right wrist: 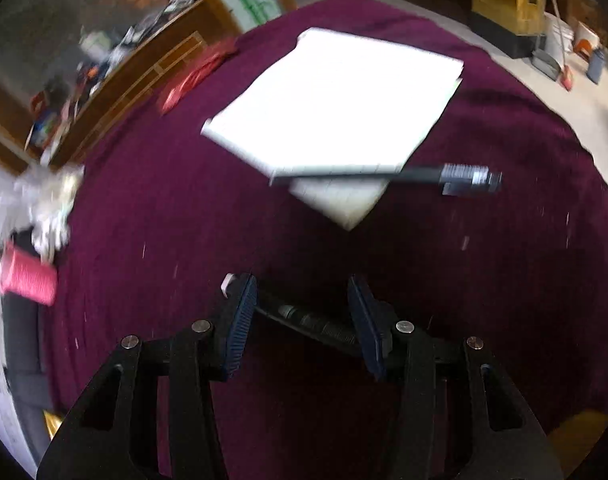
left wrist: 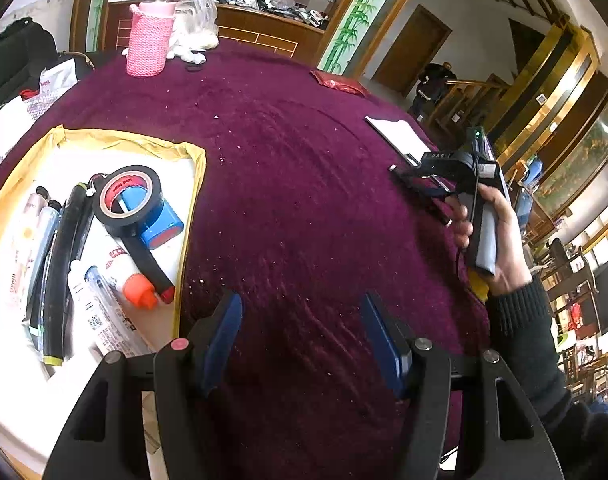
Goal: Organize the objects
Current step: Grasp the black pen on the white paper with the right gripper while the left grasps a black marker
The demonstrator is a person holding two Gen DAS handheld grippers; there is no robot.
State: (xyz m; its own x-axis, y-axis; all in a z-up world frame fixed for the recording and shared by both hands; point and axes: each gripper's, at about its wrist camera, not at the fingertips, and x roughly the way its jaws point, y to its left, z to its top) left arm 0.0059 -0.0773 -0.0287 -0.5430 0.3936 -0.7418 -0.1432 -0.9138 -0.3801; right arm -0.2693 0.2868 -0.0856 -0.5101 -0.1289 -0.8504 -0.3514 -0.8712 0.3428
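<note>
Left tool [left wrist: 302,334]: released, blue pads wide apart, nothing between them; hovers over bare bench cloth just right of the tray, probably idle while the other hand works.
Right tool [right wrist: 302,320]: pads apart with a dark ribbed pen-like object [right wrist: 319,326] lying across the gap; contact is blurred, so I cannot tell whether it is gripped or only sits under the pads.
Right hand [left wrist: 491,240]: wraps the tool's grip, seen from the left wrist view, low near the bench's right side by the notebook.
Tray [left wrist: 132,142]: yellow-rimmed, white-lined, on the bench's left; serves as the collecting spot.
Tray contents: black tape roll [left wrist: 130,196] resting on a blue block [left wrist: 164,226], orange-capped bottle [left wrist: 134,280], tubes and pens laid roughly parallel, likely to save room.
Notebook [right wrist: 335,108]: white, flat on the purple bench [left wrist: 304,160], well apart from the tray.
Black pen [right wrist: 383,174]: lies across the notebook's near corner, clip end overhanging.
Judgement: pens by the notebook look like the remaining items to move into the tray.
Pink cup [left wrist: 150,40]: upright at the far edge, not involved.
</note>
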